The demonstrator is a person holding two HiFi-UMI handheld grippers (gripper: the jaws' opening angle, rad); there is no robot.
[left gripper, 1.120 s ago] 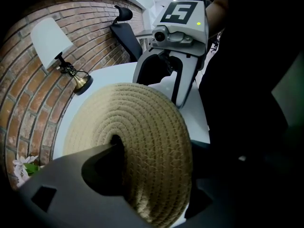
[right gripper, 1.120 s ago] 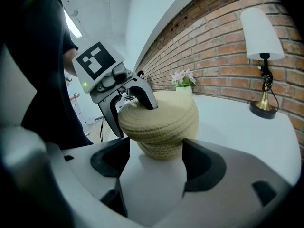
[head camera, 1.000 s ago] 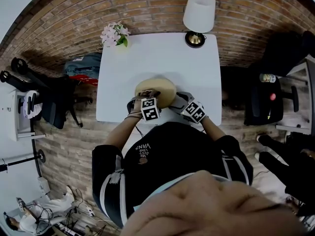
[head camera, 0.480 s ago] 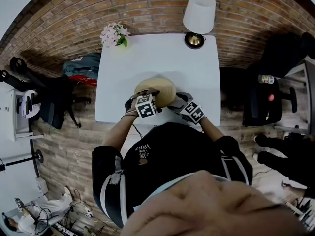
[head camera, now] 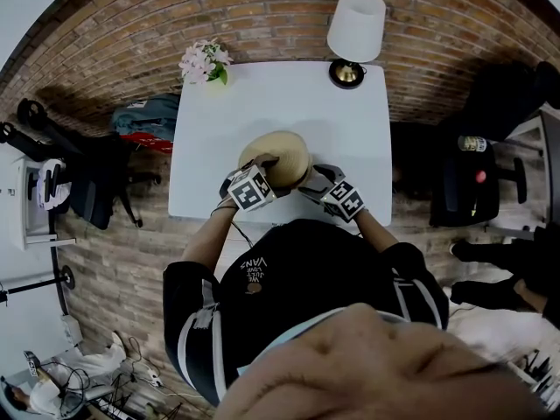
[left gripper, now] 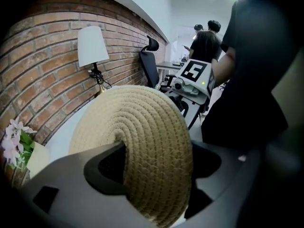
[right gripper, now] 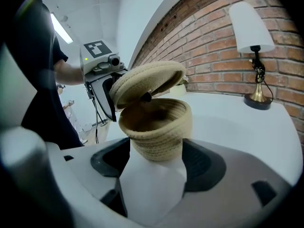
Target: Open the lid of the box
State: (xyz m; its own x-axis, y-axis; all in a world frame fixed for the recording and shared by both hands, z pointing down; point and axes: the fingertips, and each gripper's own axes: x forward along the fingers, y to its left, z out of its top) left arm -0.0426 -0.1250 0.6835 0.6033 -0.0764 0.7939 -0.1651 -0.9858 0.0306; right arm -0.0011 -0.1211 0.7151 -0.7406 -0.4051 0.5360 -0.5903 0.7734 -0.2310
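A round box of woven tan rope (right gripper: 156, 122) stands on the white table (head camera: 350, 121), near its front edge. Its lid (right gripper: 147, 82) is tilted up, raised on the side towards the right gripper view's camera, and the hollow inside shows. My left gripper (left gripper: 156, 156) is shut on the lid (left gripper: 137, 141), one jaw on each face of its rim. The jaws of my right gripper (right gripper: 156, 151) press on both sides of the box's base. In the head view the lid (head camera: 278, 157) sits between the left gripper (head camera: 254, 180) and the right gripper (head camera: 317, 182).
A white-shaded lamp (head camera: 354, 29) stands at the table's far right corner and a pot of pink flowers (head camera: 204, 61) at its far left. Behind them runs a brick wall. A black office chair (head camera: 468, 182) is to the right. Two people (left gripper: 205, 37) stand far off.
My left gripper has tipped the lid up off the box and its marker cube has shifted left and up. The right gripper has stayed on the box.
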